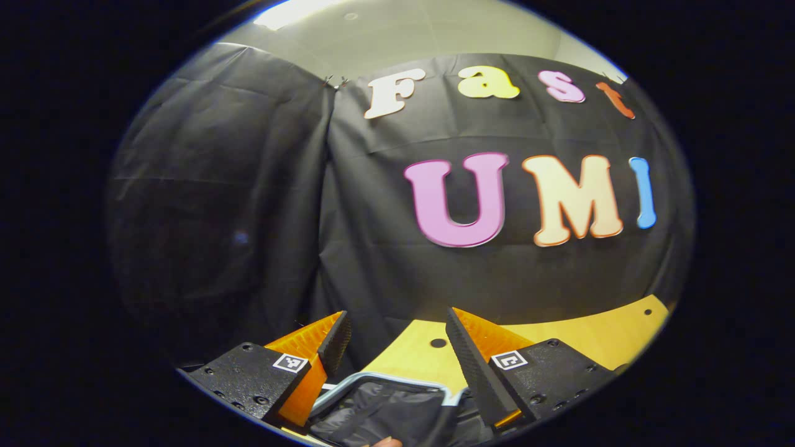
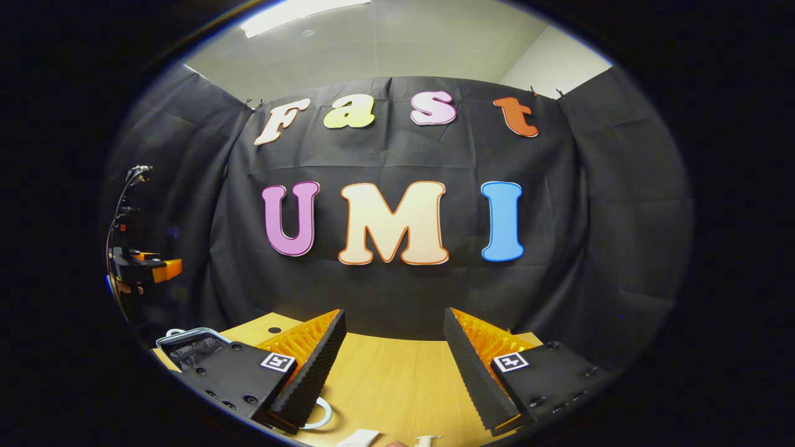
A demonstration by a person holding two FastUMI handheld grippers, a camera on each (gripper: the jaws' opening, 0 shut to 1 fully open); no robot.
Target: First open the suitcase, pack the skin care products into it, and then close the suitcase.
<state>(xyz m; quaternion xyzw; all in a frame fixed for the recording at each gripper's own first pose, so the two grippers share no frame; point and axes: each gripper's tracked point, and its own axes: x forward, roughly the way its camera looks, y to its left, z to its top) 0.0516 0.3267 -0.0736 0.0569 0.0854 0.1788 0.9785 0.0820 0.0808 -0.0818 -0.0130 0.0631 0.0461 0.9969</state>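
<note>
Your left gripper view sits low over the open suitcase point(image 1: 385, 406), close, aimed level at the booth wall point(image 1: 372, 261). Your right gripper view sits above the wooden table point(image 2: 397, 379), facing the same wall point(image 2: 404, 298) squarely. Both share wall, table point(image 1: 596, 338) and suitcase point(image 2: 189, 344), which shows far left beside the left gripper point(image 2: 146, 267).

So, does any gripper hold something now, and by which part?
Nothing is held. The left gripper and right gripper both stand open, with nothing between their fingers.
</note>
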